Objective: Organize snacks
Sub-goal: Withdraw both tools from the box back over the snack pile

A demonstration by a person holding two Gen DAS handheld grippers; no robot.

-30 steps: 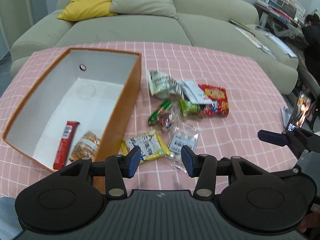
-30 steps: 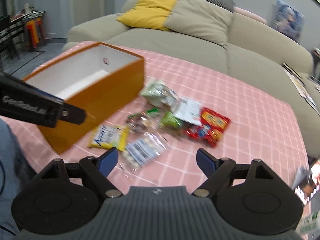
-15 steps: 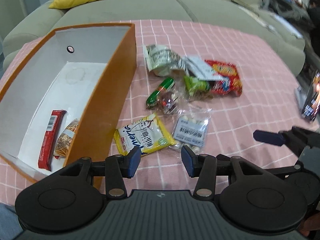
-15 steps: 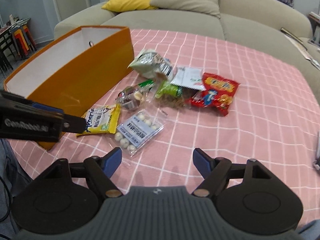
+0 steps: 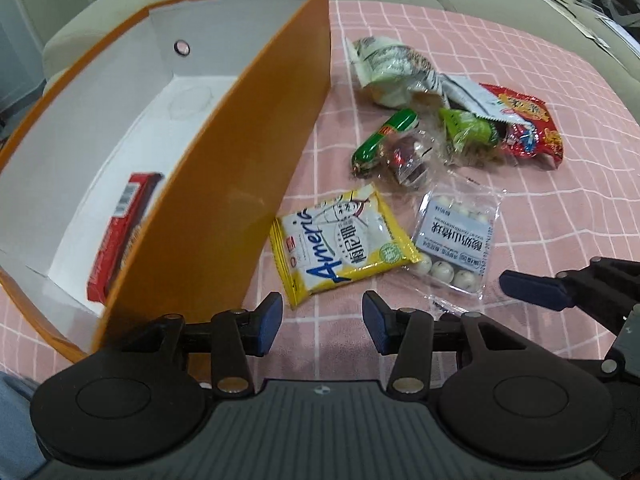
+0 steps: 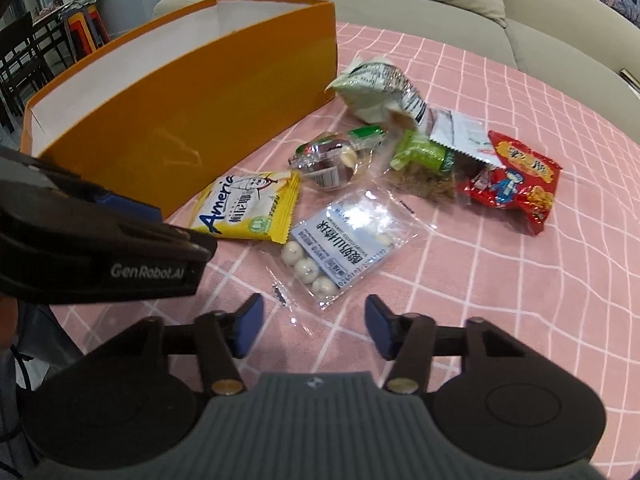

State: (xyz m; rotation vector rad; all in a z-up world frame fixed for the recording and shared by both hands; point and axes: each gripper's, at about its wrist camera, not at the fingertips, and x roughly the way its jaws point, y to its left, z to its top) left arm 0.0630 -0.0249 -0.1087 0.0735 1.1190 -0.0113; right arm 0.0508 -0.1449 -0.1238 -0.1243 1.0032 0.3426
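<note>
An orange box (image 5: 256, 152) with a white inside stands at the left and holds a red bar (image 5: 120, 232). It also shows in the right wrist view (image 6: 192, 112). Loose snacks lie beside it. My left gripper (image 5: 322, 322) is open and empty, just short of a yellow packet (image 5: 344, 240). My right gripper (image 6: 312, 328) is open and empty, just short of a clear bag of white balls (image 6: 344, 244). That bag also shows in the left wrist view (image 5: 456, 240). The yellow packet lies by the box in the right wrist view (image 6: 248, 208).
Further back lie a red packet (image 6: 516, 184), a green packet (image 6: 424, 156), a pale green bag (image 6: 380, 88), a green stick (image 5: 384, 136) and a clear candy pack (image 6: 332, 160). A pink checked cloth (image 6: 520, 300) covers the table. A sofa (image 6: 520, 8) stands behind.
Both grippers have moved forward and down toward the snacks. The yellow packet and the bag of white balls now lie close in front of the fingers. Nothing was taken hold of.
</note>
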